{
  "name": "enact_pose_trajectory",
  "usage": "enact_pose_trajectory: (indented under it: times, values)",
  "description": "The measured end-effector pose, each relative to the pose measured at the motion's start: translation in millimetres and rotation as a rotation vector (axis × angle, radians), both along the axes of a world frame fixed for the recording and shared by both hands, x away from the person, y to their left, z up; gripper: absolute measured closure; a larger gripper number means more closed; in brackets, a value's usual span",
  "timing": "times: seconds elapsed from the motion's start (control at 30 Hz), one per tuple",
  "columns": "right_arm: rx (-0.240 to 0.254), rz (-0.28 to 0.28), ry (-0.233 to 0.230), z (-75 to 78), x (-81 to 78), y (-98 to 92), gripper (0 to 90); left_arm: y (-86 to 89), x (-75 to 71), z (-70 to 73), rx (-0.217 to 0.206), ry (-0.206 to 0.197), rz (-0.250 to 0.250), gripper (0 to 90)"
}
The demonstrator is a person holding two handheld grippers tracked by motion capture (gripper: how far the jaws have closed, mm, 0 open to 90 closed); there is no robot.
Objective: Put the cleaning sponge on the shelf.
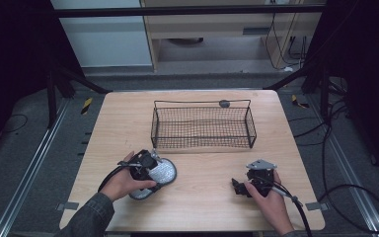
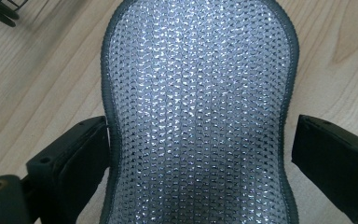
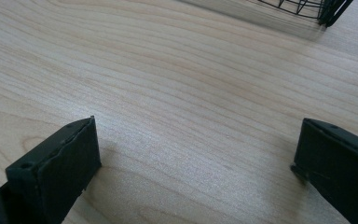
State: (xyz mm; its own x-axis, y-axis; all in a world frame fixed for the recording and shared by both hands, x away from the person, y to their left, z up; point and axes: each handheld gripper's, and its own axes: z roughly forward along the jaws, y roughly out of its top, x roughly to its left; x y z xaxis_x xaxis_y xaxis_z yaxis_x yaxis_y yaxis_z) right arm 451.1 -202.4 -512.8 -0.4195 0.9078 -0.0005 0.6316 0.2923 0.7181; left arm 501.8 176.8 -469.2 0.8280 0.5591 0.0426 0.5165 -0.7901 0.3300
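A silver-grey, sparkly mesh insole (image 1: 164, 173) with a dark grey border lies flat on the wooden table (image 1: 202, 197) at the front left. My left gripper (image 1: 148, 165) is over it, open. In the left gripper view the jaws straddle the narrow waist of the insole (image 2: 198, 93): the left jaw touches its edge and the right jaw stands a little apart. My right gripper (image 1: 238, 186) rests low at the front right, open over bare wood (image 3: 191, 93), with nothing between its fingers.
A black wire basket (image 1: 202, 102) stands empty at the middle back of the table; its corner shows in the right gripper view (image 3: 307, 7) and the left gripper view (image 2: 0, 11). A small dark round object (image 1: 224, 103) sits at its far rim.
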Motion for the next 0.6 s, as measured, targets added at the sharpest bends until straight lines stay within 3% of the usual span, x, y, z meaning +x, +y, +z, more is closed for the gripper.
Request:
enact_pose_trajectory:
  times: [0.37,0.6]
  values:
    - [-0.008,0.008,-0.002,-0.2,-0.2,0.1,0.4,0.1,5.8,-6.0,0.013,0.014,0.006,2.5]
    - [0.0,0.009,0.002,0.2,-0.7,0.7,0.4,2.6,9.8,-11.0,-0.006,0.036,0.02,1.1]
